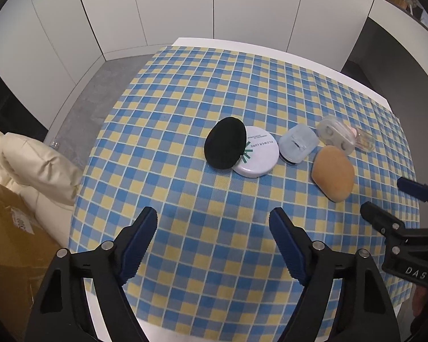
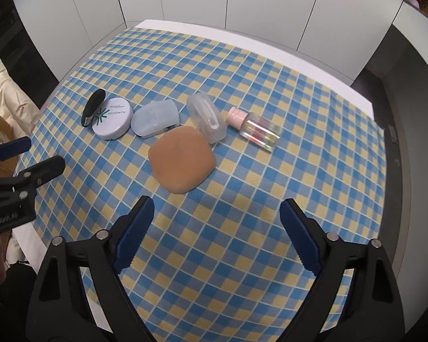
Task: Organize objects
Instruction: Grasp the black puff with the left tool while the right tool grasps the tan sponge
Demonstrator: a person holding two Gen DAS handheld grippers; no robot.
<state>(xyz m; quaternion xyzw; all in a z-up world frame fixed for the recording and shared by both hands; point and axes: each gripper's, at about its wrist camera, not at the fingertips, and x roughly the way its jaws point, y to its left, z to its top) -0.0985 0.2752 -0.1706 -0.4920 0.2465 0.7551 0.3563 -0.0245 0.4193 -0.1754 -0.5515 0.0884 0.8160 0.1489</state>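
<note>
Several small items lie in a row on the checked tablecloth (image 1: 214, 91). A black oval puff (image 1: 225, 143) leans on a white round compact (image 1: 258, 155). Right of those come a pale blue case (image 1: 298, 144), a clear plastic case (image 1: 335, 135), a tan sponge (image 1: 332, 173) and a clear bottle with a pink cap (image 2: 258, 128). My left gripper (image 1: 214, 219) hangs open above bare cloth, nearer than the compact. My right gripper (image 2: 216, 213) is open too, just nearer than the tan sponge (image 2: 182, 159). Nothing sits between either pair of jaws.
A cream cushion (image 1: 34, 162) and a brown cardboard box (image 1: 11, 242) sit off the table's left edge. White cabinet doors (image 1: 185, 2) stand behind the table. The white table top (image 2: 271, 45) shows beyond the cloth at the back. The right gripper (image 1: 385, 199) shows in the left wrist view.
</note>
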